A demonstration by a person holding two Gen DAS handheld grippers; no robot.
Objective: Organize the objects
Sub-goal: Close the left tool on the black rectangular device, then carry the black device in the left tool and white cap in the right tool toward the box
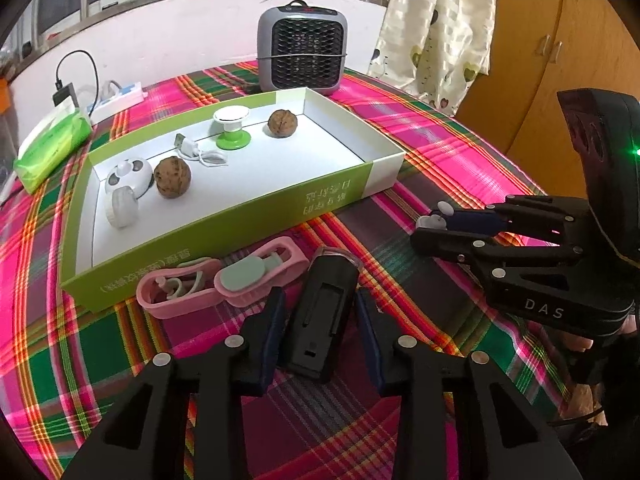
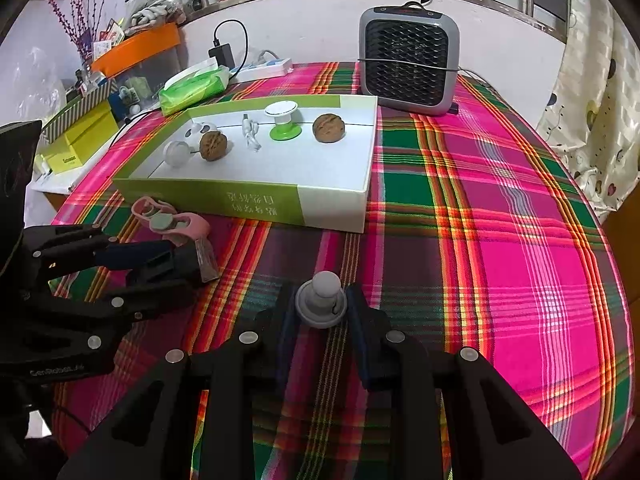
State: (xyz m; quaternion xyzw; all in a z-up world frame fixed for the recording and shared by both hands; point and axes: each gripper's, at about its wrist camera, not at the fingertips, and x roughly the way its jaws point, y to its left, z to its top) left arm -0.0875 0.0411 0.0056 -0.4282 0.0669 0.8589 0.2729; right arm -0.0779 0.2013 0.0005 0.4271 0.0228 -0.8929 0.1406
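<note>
My left gripper (image 1: 320,316) points down at the plaid-covered desk (image 1: 440,128), its jaws standing to either side of a black device with a clear cap (image 1: 322,312). A sliver of cloth shows on both sides, so the pads are not yet pressing it. Just left of it lies a pink and mint clip gadget (image 1: 218,282), close against the front wall of the green and white box (image 1: 224,212). Inside the box sit two walnuts (image 1: 173,178), a white cable (image 1: 196,151), a green and white spool (image 1: 232,130) and a white round gadget (image 1: 128,182). Behind the box stands a grey heater (image 1: 302,52). To the right, my right gripper (image 2: 320,312) is clenched on a small grey and white knob (image 2: 322,300), held over the desk.
</note>
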